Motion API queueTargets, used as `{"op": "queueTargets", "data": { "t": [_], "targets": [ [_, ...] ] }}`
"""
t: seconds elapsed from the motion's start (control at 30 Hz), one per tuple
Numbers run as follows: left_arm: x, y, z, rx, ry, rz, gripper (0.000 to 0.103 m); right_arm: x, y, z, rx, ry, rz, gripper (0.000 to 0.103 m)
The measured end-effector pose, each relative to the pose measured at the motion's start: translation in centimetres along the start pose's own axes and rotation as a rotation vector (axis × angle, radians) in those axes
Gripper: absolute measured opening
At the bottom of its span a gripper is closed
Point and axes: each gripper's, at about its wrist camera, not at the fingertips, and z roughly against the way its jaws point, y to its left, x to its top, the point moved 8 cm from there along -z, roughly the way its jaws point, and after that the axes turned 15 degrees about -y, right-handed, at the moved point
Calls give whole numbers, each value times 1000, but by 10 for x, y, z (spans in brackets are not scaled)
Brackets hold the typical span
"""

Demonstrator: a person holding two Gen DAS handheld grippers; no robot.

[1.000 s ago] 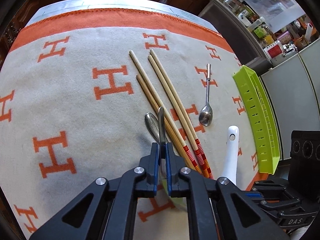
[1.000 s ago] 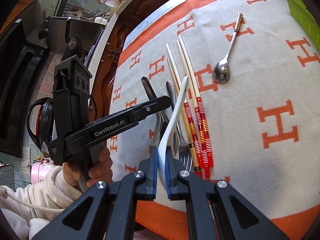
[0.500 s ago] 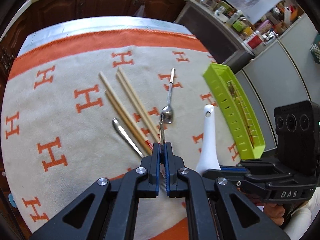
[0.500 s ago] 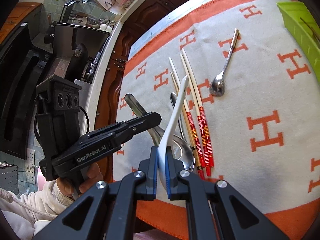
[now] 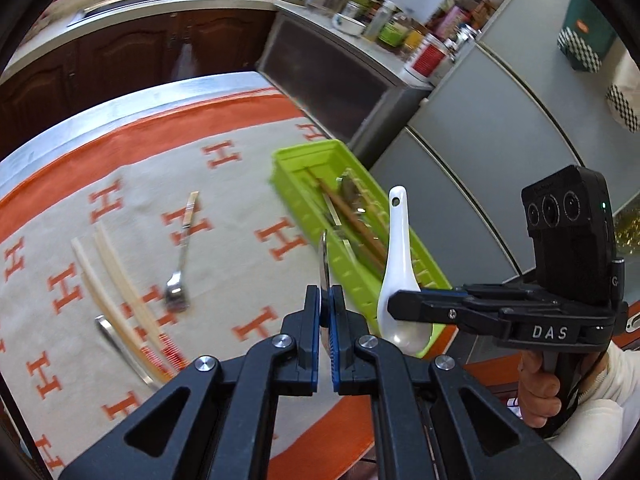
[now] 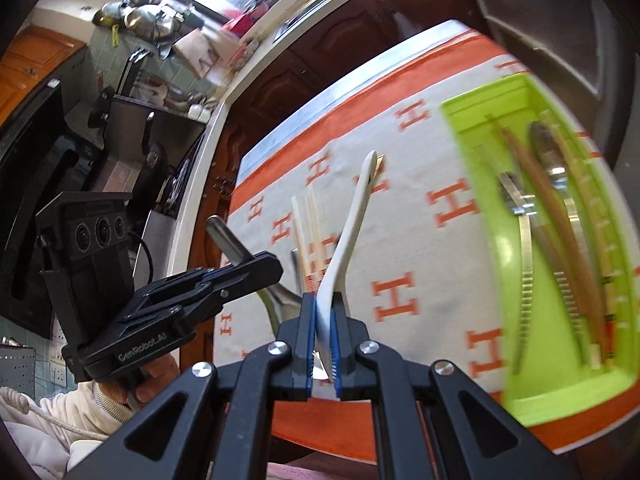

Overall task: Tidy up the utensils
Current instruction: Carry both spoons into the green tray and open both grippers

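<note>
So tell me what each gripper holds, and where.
Left gripper: metal spoon, near the bowl end of its handle. Right gripper: white spoon, gripped at its bowl.

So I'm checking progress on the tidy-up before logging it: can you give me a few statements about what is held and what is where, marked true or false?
1. The right gripper is shut on a white spoon. True.
2. The left gripper is empty. False: its fingers are shut on a metal spoon.
3. The green tray already has utensils in it. True.
4. No chopsticks are left on the cloth. False: pale chopsticks lie on it.
5. The white spoon lies in the tray. False: it is held up in the fingers, not in the tray.
</note>
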Motion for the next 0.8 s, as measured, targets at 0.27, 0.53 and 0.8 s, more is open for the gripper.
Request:
{"op": "queueTargets", "data": {
  "t": [0.27, 0.53, 0.8],
  "targets": [
    [-19, -63, -81, 12, 122, -66, 2, 14, -86, 31, -114, 23, -27, 6],
    [-40, -83, -131, 106, 229, -132, 2, 3, -131, 6, -138, 116, -27, 6],
    [-46, -76, -137, 209, 275, -115, 12, -20, -125, -16, -145, 312, 241, 10]
  ]
}}
